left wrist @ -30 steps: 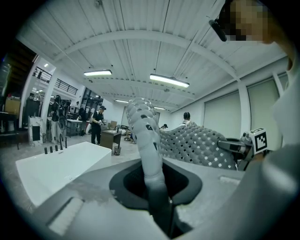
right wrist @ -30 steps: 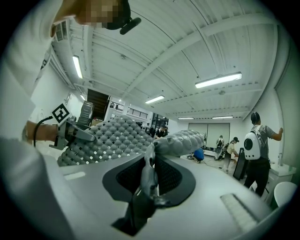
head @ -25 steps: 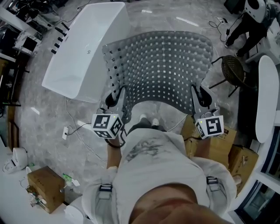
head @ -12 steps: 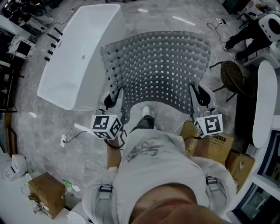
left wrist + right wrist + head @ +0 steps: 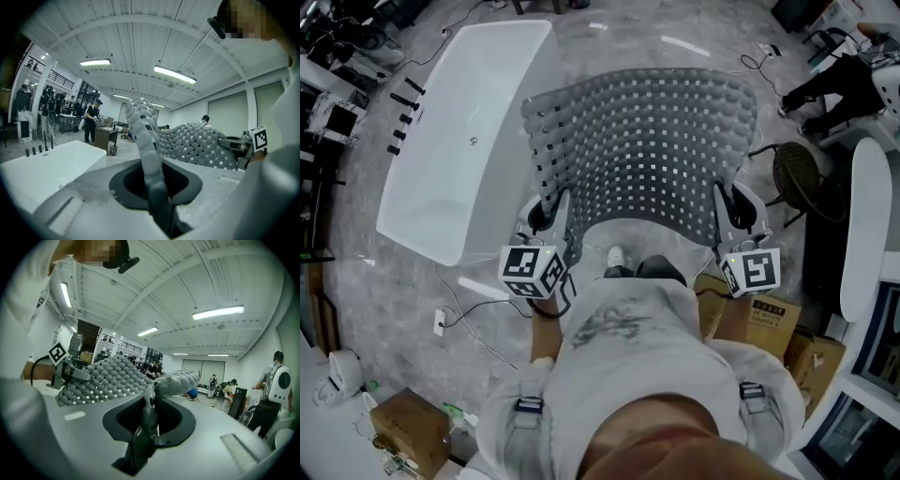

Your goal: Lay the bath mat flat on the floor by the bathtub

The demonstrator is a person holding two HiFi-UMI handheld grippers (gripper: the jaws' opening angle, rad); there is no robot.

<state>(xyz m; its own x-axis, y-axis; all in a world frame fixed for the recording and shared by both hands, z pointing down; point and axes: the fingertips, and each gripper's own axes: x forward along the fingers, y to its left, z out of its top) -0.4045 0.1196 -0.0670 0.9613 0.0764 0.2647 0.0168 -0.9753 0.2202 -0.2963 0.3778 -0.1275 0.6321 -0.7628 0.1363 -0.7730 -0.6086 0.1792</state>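
Note:
A grey perforated bath mat (image 5: 642, 150) hangs spread out in front of me, held up off the floor by its two near corners. My left gripper (image 5: 551, 217) is shut on the mat's left corner, and the mat's edge (image 5: 147, 150) runs up between its jaws. My right gripper (image 5: 727, 217) is shut on the right corner, with the mat's edge (image 5: 149, 413) pinched between its jaws. The white bathtub (image 5: 464, 141) stands on the grey floor to the left of the mat.
Cardboard boxes (image 5: 759, 314) sit by my right side and another (image 5: 408, 431) at lower left. A round black stool (image 5: 802, 173) stands to the right. Cables (image 5: 473, 295) trail on the floor near the tub. People stand at the far right (image 5: 853, 80).
The view has shifted slightly; the tub sits a little further left in the picture. The mat stays stretched between both grippers, which hold as before.

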